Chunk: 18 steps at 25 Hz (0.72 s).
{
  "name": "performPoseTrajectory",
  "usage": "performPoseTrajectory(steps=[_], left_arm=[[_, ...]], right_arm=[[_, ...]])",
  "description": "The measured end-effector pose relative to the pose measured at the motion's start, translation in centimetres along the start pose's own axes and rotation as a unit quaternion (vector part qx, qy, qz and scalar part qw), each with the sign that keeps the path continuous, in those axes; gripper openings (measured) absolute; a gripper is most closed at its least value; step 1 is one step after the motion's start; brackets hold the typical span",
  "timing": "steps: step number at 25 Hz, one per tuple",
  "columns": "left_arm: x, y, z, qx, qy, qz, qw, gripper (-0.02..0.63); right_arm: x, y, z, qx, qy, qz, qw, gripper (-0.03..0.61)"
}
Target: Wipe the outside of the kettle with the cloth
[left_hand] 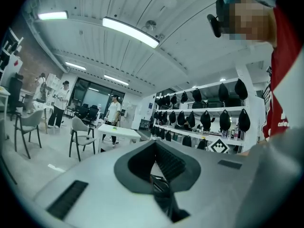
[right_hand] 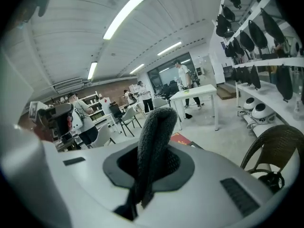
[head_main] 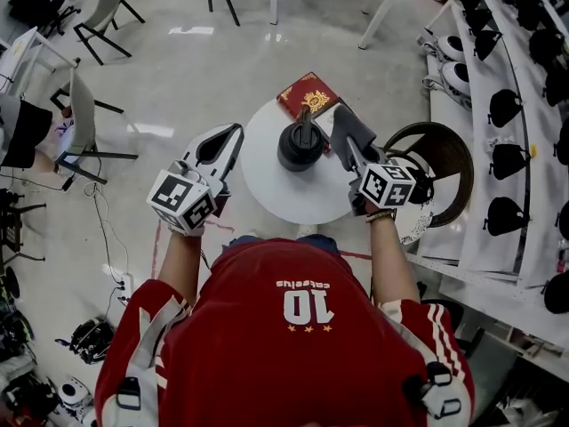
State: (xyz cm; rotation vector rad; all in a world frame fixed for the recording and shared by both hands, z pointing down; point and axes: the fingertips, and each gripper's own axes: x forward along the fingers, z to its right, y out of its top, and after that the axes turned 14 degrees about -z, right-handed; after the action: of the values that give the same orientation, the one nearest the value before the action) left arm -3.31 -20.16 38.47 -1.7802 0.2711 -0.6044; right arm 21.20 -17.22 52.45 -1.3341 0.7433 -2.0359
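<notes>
Your right gripper [head_main: 348,142] has its jaws closed on the grey cloth [right_hand: 154,137]: in the right gripper view the fuzzy fabric is pinched between them and stands up past the tips in a rounded fold. In the head view the cloth hangs over the round white desk [head_main: 267,181], just beside the black kettle [head_main: 300,144] at its 2 o'clock; whether fabric and kettle touch cannot be told.

The kettle stands upright a little toward 12 o'clock from the desk's middle, its handle arching over the top. A red book with gold ornament [head_main: 307,94] lies at the desk's 12 o'clock edge, just behind the kettle.

Your left gripper [head_main: 233,136] is at the desk's 9 o'clock rim, apart from the kettle; the left gripper view shows its jaws together with nothing between them.

A brown wicker chair [head_main: 449,140] stands at the desk's 3 o'clock, and shelves of dark bags [head_main: 507,105] run along the wall beyond it
</notes>
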Motion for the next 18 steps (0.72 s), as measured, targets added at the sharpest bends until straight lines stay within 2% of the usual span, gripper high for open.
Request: performPoseTrajectory(steps=[8, 18], left_arm=[[3.5, -0.3, 1.8, -0.002, 0.021, -0.011, 0.9997, 0.006], [5.4, -0.9, 2.5, -0.008, 0.073, -0.023, 0.9970, 0.006]], right_arm=[[1.7, 0.0, 3.7, -0.033, 0.028, -0.029, 0.999, 0.046], [5.6, -0.9, 5.2, -0.094, 0.080, -0.076, 0.989, 0.046]])
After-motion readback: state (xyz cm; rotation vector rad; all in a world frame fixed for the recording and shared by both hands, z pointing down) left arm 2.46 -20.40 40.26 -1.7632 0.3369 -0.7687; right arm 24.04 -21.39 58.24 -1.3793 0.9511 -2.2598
